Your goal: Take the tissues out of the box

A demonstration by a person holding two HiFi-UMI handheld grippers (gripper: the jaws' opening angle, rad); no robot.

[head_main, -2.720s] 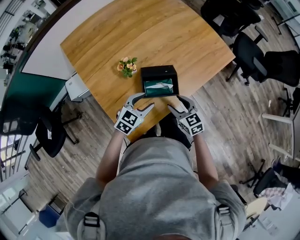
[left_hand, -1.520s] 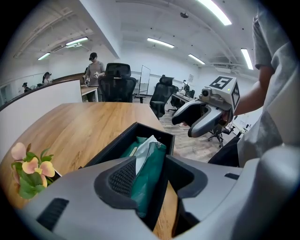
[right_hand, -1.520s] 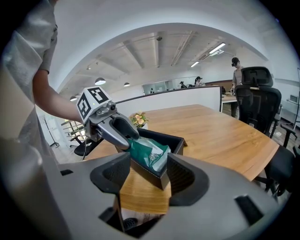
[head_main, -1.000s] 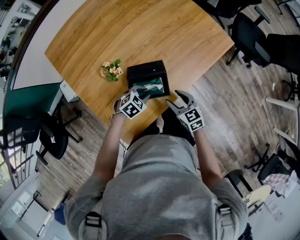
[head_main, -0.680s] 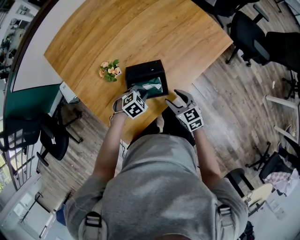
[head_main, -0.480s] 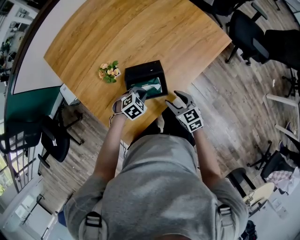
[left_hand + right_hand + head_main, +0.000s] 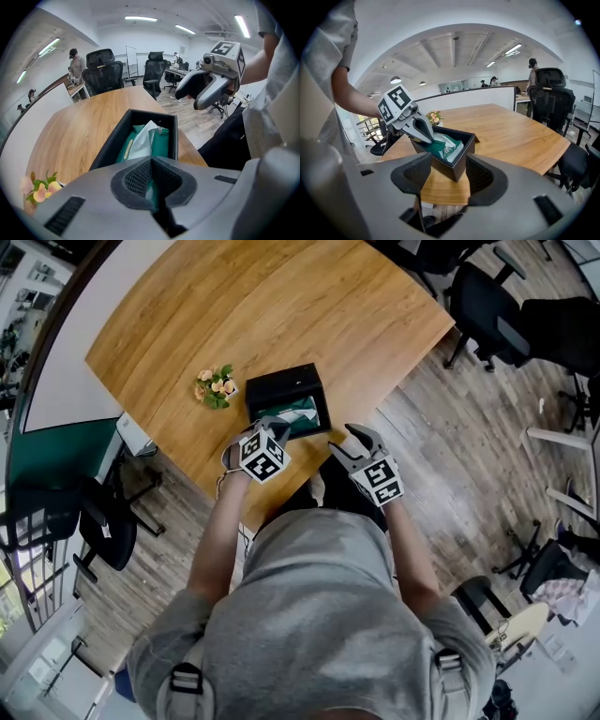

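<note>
- Tissues (image 7: 140, 140) lay in the box (image 7: 108, 145) on the surface (image 7: 79, 126), near its edge.
- Left tongs (image 7: 151, 177) were pressed together, pinching the tissues; right tongs (image 7: 449, 180) stood spread, empty.
- A slow, straight lift looked best, with the box steadied.

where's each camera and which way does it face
Head view: on the person's head, facing down at table, box, left gripper, right gripper; torso, arms show.
Left gripper view: rides the left gripper, facing the box over jaws shut on the tissue pack; right gripper and torso show.
Right gripper view: rides the right gripper, facing the box between closing, empty jaws; left forearm shows.
Shared by all: the box.
</note>
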